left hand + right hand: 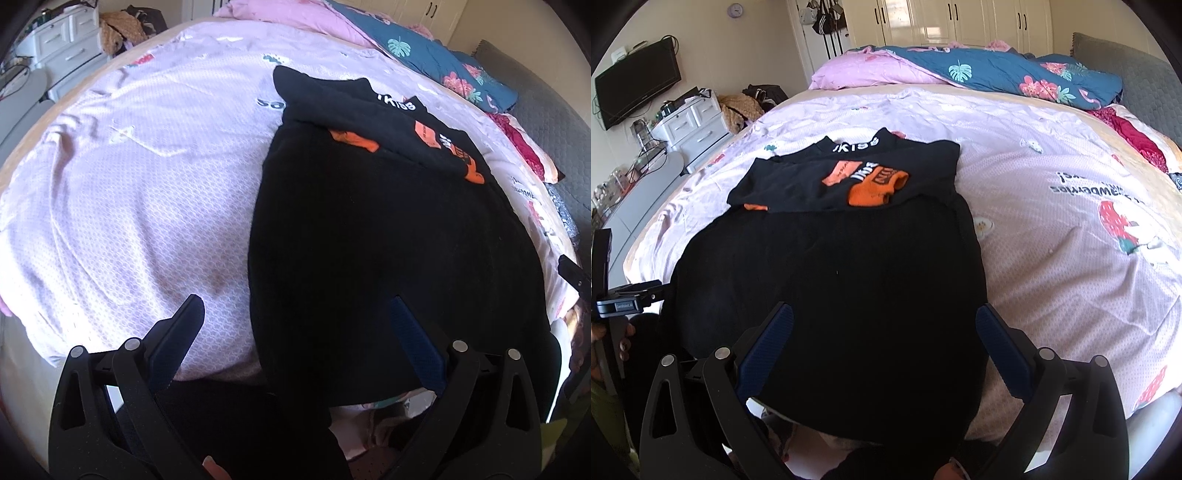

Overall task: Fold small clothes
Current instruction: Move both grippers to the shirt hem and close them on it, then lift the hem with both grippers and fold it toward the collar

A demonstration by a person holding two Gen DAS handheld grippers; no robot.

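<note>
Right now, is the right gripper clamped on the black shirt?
No: in the right wrist view the right gripper stands wide open, its fingers apart above the black shirt lying flat on the bed sheet.

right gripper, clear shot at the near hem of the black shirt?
Probably yes. The right gripper is open, straddling the black shirt near its hem, with nothing lying on top there. The left gripper is off to the side.

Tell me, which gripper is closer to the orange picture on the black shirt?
Probably the right gripper: it faces the orange print straight up the black shirt. The left gripper sits over the shirt's left edge, with the print up to its right.
</note>
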